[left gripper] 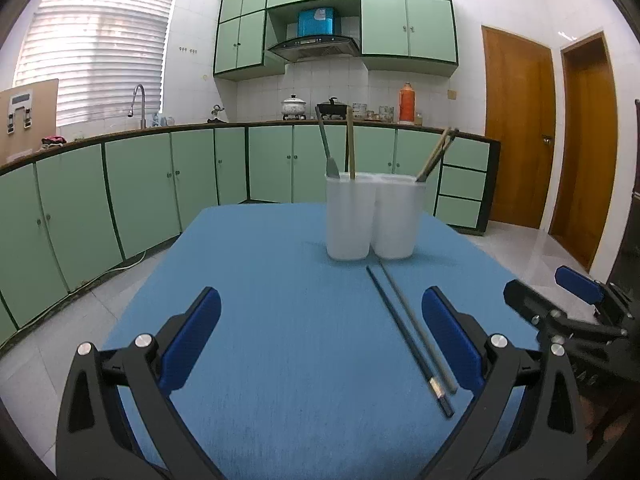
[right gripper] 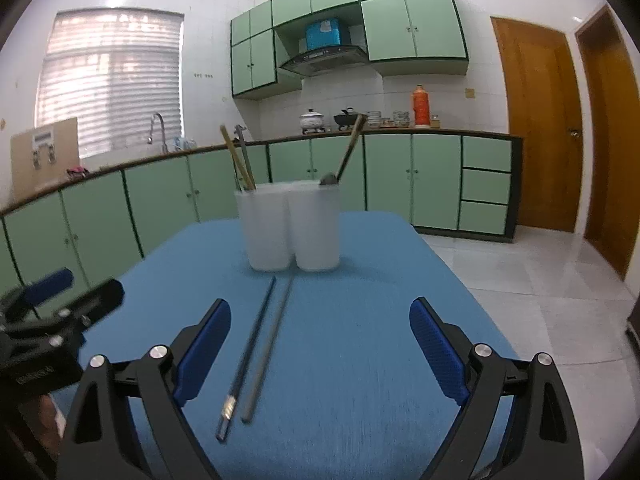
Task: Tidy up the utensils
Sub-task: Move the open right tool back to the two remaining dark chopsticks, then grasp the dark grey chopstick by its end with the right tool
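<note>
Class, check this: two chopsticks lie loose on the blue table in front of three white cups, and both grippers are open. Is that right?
Not quite: there are two white cups, not three, as the right wrist view shows. The chopsticks do lie loose on the blue table, and the left gripper and right gripper are open.

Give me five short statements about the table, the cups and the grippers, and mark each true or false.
1. Two chopsticks lie loose on the blue table. True.
2. The two white cups stand far apart. False: they stand side by side, close together.
3. Both cups are empty. False: utensils stick up out of each.
4. The left gripper is open and holds nothing. True.
5. The right gripper is shut on a chopstick. False: its jaws stand wide apart with nothing gripped; the chopsticks lie flat on the table.
</note>
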The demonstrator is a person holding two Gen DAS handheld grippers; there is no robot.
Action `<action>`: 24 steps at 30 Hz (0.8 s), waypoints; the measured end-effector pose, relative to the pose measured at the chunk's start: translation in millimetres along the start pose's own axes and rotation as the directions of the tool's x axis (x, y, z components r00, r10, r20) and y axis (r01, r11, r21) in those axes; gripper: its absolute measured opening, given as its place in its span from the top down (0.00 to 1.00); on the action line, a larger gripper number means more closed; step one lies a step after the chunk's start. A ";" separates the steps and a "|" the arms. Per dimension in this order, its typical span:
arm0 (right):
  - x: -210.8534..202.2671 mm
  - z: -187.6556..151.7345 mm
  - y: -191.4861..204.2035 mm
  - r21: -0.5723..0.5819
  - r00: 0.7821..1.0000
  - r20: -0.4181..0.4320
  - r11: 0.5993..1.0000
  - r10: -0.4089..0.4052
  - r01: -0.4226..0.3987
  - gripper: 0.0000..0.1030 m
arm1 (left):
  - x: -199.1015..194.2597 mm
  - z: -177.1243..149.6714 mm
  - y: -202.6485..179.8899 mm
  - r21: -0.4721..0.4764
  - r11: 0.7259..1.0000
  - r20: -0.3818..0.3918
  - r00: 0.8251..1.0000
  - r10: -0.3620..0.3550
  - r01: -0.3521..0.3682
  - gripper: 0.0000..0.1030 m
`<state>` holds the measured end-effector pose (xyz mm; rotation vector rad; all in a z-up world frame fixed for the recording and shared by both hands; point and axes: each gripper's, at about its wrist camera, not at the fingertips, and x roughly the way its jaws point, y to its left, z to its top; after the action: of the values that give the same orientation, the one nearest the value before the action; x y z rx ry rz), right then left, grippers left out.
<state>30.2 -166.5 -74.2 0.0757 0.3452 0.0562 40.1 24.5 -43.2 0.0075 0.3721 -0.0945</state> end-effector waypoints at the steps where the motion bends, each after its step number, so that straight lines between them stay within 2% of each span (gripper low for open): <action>1: 0.9 -7.8 2.6 -0.006 1.000 -0.001 1.000 -0.013 0.013 0.14 | 0.3 -3.5 -0.2 0.004 1.000 -0.003 1.000 0.005 -0.005 0.05; 5: 1.1 -31.6 11.0 -0.012 0.999 0.012 0.999 -0.036 0.036 0.17 | 1.9 -21.6 8.6 -0.001 1.000 -0.009 1.000 0.016 -0.016 0.05; 10: 3.5 -51.5 26.7 -0.054 0.998 0.028 0.997 -0.047 0.049 0.35 | 4.3 -38.5 22.1 -0.017 0.999 -0.020 0.999 0.034 -0.034 0.05; 15: 12.5 -61.5 37.4 -0.079 1.000 -0.007 0.997 -0.021 0.021 0.52 | 4.6 -47.0 31.2 -0.044 0.998 -0.031 0.998 0.046 -0.048 0.05; 24: 21.0 -71.8 46.6 -0.121 0.999 -0.030 0.993 -0.013 0.009 0.64 | 7.6 -50.4 33.3 -0.043 0.998 -0.032 0.999 0.038 -0.040 0.05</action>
<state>23.5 -114.0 -144.7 -0.0468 0.3720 0.0670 32.0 58.2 -93.3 -0.0269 0.4046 -0.0476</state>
